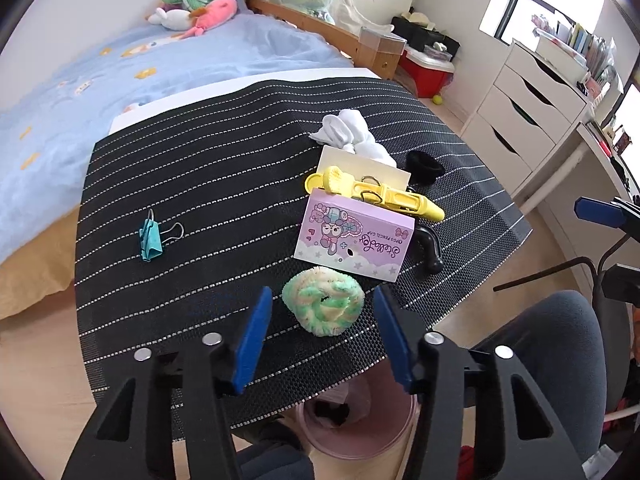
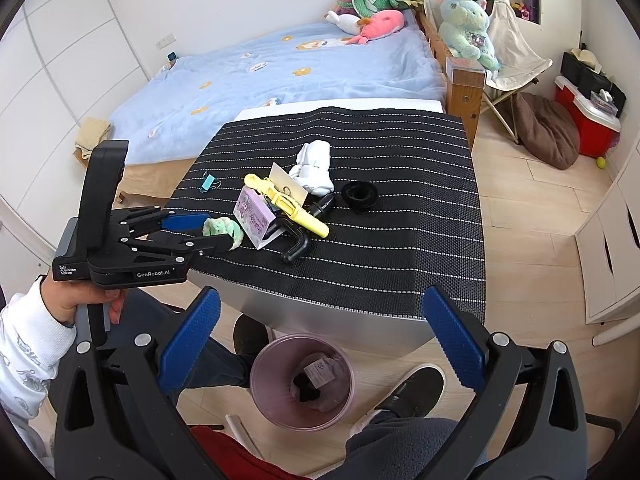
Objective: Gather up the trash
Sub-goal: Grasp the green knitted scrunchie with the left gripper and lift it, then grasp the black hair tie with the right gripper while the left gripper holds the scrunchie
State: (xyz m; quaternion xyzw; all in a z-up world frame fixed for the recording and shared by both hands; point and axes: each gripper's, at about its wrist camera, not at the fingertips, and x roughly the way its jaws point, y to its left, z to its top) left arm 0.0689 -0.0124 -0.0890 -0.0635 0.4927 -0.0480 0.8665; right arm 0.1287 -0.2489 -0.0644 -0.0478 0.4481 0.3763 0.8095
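Pompom (image 1: 323,305), low centre near the mat's (image 1: 192,168) edge, sits between the left gripper's (image 1: 320,322) parted pads, untouched, above the bin (image 2: 303,382); right gripper (image 2: 320,330) hangs wide open.

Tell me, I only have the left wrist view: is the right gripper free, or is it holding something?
Observer: The right gripper is open and empty. The pink bin shows on the floor between its fingers.
Operator: What is already in that bin?
Observer: A small pale card and a dark item lie at the bottom.
Operator: Is anything on the floor next to it?
Observer: A dark shoe sits just to the right of the bin.
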